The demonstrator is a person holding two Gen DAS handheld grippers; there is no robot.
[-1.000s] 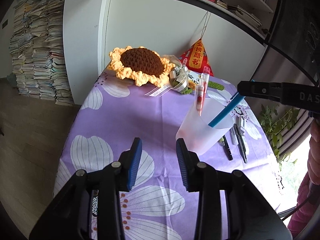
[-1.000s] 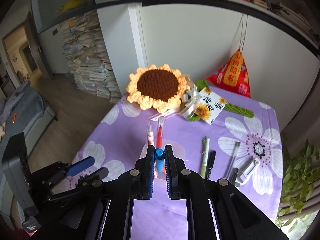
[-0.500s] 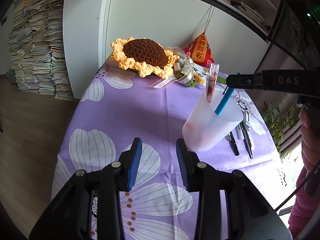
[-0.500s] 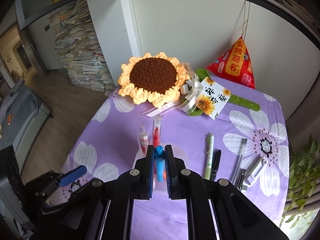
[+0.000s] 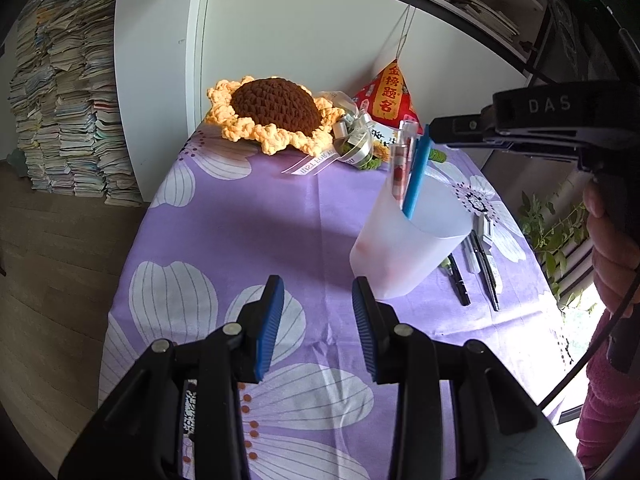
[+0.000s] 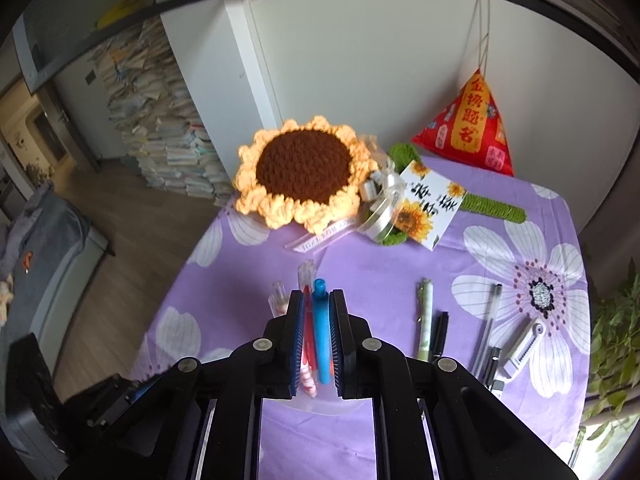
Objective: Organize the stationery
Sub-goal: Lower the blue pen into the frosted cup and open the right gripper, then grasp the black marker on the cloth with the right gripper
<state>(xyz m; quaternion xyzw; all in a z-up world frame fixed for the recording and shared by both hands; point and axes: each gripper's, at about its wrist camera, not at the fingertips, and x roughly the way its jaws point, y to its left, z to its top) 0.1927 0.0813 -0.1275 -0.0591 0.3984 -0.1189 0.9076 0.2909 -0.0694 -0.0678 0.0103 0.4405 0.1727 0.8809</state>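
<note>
Cup [image 5: 404, 248] shows only leftward; right claw [image 6: 316, 320] pinches blue pen [image 6: 322, 340]; left claw [image 5: 318, 308] gapes empty.

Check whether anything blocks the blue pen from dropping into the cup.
Nothing visible does. The blue pen, held by the right hand-held gripper, already dips into the cup, beside the red pens.

My table [image 5: 248, 216] under its purple flowered cloth

On the cloth in front of me stands a frosted cup [image 5: 404, 248], and just beside it on my right lie several pens [image 6: 425, 324] and a white clip [image 6: 524, 342]. At the far edge rests a crocheted sunflower [image 6: 304, 172] with its ribbon, a sunflower card [image 6: 430, 210] leaning on the green stem [image 6: 494, 209], and a red triangular pouch [image 6: 472, 128] against the wall.
</note>
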